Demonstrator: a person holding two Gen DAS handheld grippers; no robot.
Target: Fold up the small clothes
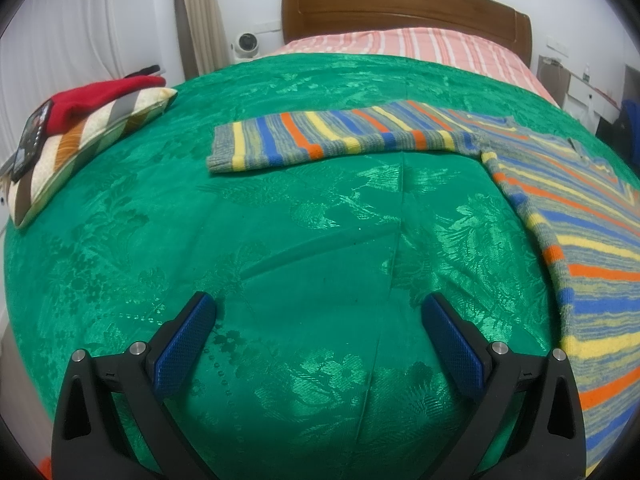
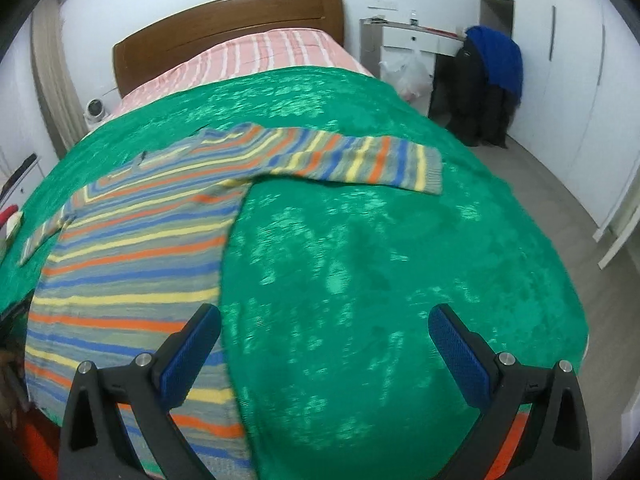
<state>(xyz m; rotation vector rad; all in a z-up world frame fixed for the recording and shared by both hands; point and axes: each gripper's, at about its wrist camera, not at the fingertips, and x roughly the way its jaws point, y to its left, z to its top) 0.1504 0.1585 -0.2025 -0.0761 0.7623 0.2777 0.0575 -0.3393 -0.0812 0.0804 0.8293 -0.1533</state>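
Between the spread jaws of the left gripper (image 1: 318, 344) nothing is being held; only the green bedspread (image 1: 280, 240) is showing there. The right gripper (image 2: 324, 354) is likewise hanging released and empty, its left finger (image 2: 188, 354) hovering over the side edge of the sweater's body, its other finger over bare bedspread. Both are standing above the bed rather than touching cloth, so I judge no fold is begun yet.

One striped sweater (image 2: 132, 248) is lying flat and face up on the bedspread, with its neck toward the headboard (image 2: 228, 24). Its two sleeves are stretching straight out to either side: one sleeve (image 1: 340, 136) ahead of the left gripper, the other sleeve (image 2: 360, 160) ahead of the right one. Spread this way, each sleeve is lying within reach of its own gripper, probably so that both can be turned in over the body.

Farther out, one striped cushion (image 1: 80, 148) is sitting near the bed's left edge, well apart from the sweater, with a red garment (image 1: 100, 96) on top of it. A pink striped sheet (image 1: 420, 48) is showing beyond the bedspread.
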